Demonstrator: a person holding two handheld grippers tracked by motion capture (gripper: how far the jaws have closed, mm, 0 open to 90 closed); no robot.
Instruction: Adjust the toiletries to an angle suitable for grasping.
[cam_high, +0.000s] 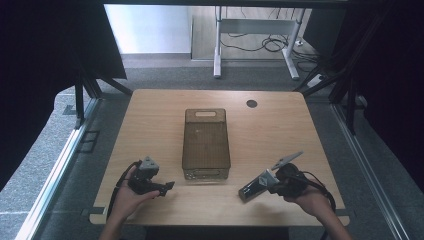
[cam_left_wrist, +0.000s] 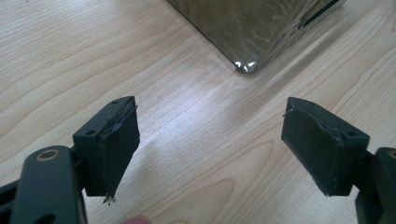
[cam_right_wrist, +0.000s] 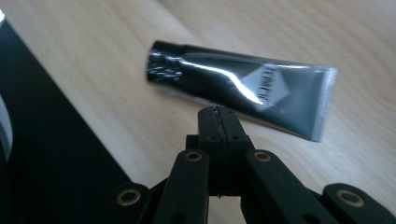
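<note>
A light wooden table (cam_high: 150, 115) holds a translucent brown lidded box (cam_high: 206, 144) at its middle. Near the box's front right corner lies a dark squeeze tube (cam_right_wrist: 243, 91), flat on the wood. Just behind the tube sits the right gripper (cam_right_wrist: 218, 122), jaws pressed together, empty. Near the box's front left corner, the left gripper (cam_left_wrist: 210, 149) hovers, jaws spread wide.

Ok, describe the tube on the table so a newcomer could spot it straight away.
Start at the brown translucent bin in the middle of the wooden table. Off its near right corner, just in front of the right gripper, lies the tube: flat, glossy black, with a white diamond label and a crimped end.
</note>
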